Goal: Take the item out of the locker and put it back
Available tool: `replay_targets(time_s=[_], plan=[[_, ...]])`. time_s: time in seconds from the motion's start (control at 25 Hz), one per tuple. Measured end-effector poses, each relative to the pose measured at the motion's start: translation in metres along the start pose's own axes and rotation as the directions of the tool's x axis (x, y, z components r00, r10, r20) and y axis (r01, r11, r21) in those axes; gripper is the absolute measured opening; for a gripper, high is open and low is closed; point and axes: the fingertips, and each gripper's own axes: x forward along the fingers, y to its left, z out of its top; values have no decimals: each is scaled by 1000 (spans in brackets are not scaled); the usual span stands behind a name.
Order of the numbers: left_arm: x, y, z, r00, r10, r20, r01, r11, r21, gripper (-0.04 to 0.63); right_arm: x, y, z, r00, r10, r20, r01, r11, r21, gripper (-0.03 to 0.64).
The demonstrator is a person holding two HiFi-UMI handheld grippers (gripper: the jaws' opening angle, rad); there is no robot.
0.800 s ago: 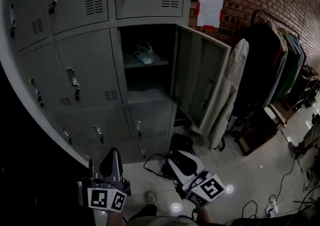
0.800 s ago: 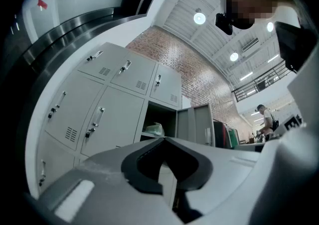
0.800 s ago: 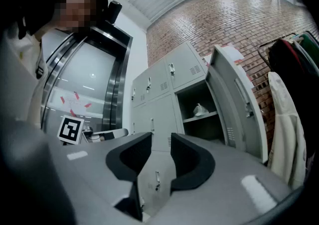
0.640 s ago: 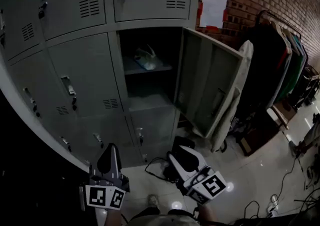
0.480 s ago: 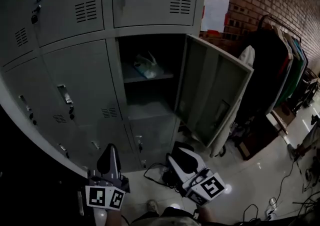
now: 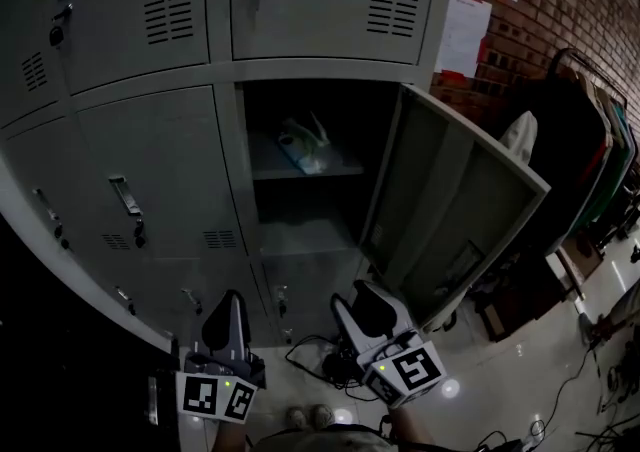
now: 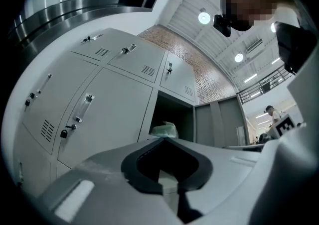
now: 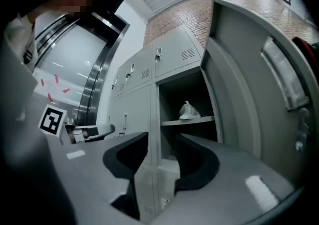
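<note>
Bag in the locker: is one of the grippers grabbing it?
No, the bag lies on the locker shelf, and the left gripper and right gripper are both down low, apart from it.

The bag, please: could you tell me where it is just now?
In the head view the bag lies on the upper shelf of the open locker, upper centre of the picture, just left of the swung-out door.

The lockers [image 6: 150,170] are grey, the bag [image 6: 303,143] pale green.
</note>
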Motion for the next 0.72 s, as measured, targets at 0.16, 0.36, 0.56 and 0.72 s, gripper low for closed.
replay_targets(time_s=[0.16, 0.36, 0.56, 0.72], plan=[[4, 8, -5, 1000, 21, -13, -21, 1000, 14, 5, 74, -13, 38, 1000, -10, -6, 9, 990, -140, 400], [5, 19, -2, 999, 37, -23, -36, 999, 33, 5, 169, -60, 69, 997, -75, 12, 76, 991, -111, 425], [14, 28, 2, 999, 43, -19, -42, 998, 49, 5, 222, -106, 64, 986, -153, -66, 146, 984, -104, 425], [21, 30, 6, 999, 39, -11, -38, 997, 61, 5, 243, -126, 50, 970, -205, -131, 186, 972, -144, 425]])
